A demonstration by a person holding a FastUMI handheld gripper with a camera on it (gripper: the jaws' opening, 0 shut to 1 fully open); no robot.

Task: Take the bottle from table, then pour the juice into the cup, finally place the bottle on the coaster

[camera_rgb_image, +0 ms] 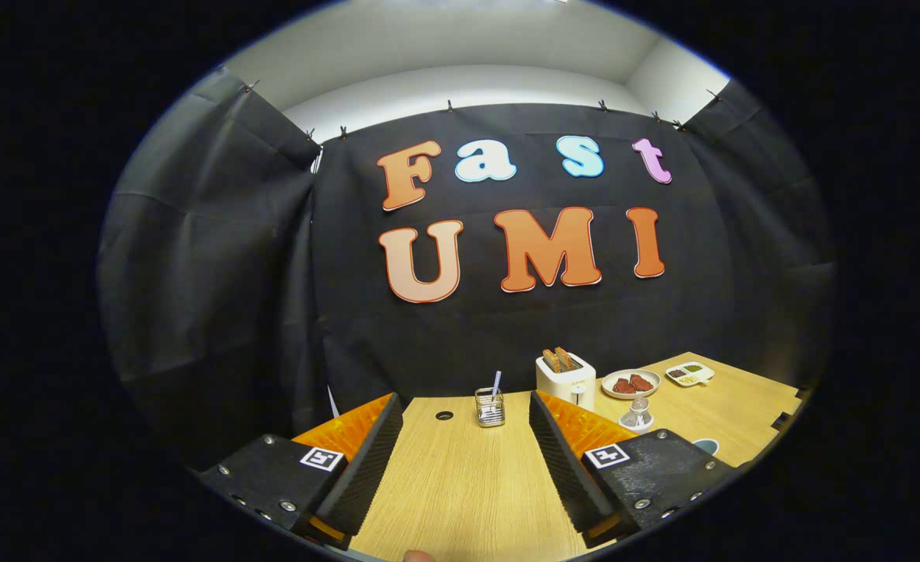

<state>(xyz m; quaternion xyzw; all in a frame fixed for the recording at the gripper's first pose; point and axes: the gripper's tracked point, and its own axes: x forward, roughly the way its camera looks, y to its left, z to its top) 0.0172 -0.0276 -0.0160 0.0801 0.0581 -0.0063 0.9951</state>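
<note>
Bottle (pixel 638 409) stands upright just in front of the toaster (pixel 565 378), on a white disc, possibly the coaster (pixel 636 426). The gripper (pixel 465 400) jaws are released and empty, which suits either approach or withdrawal. Keep the fingers wide and level near the bottle to avoid tipping it.

A small clear bottle (pixel 637 407) stands upright on the wooden table (pixel 460 484), beyond the right finger and just in front of the plate with red pieces. Under it lies a white round disc, perhaps the coaster (pixel 636 424). Nearer, a cup (pixel 706 446) shows its rim behind that finger. The gripper (pixel 466 400) is spread wide and holds nothing.
</note>
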